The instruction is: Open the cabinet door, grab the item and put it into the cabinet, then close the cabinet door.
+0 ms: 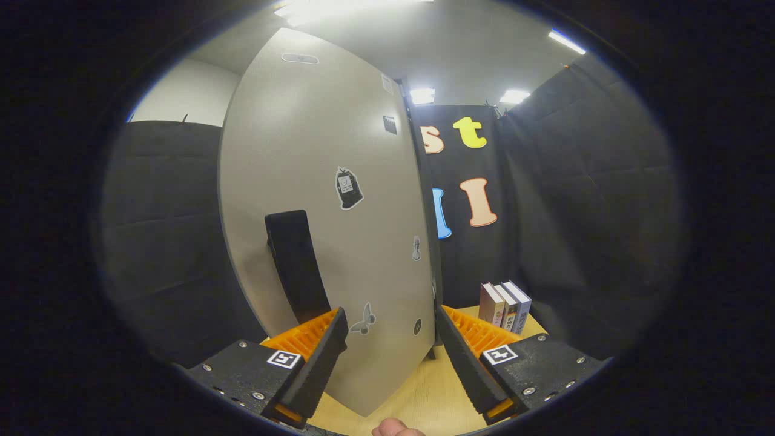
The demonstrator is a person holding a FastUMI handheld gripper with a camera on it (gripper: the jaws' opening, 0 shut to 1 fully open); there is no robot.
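The grey cabinet door (327,181) rises just ahead of my gripper (390,315) and carries several small stickers. A black vertical handle (296,266) sits on it, beyond my left finger (321,357). The gripper is open, and the door's lower part stands in the gap between the two fingers without either finger pressing on it. The door's right edge lines up with my right finger (466,357). I cannot tell how far the door is swung. Three upright books (505,306) stand on the wooden table beyond the right finger.
The light wooden table (424,387) lies under the fingers. A person's fingertip (396,429) shows close below the gripper. Black cloth booth walls close the space on the left, behind the books and on the right.
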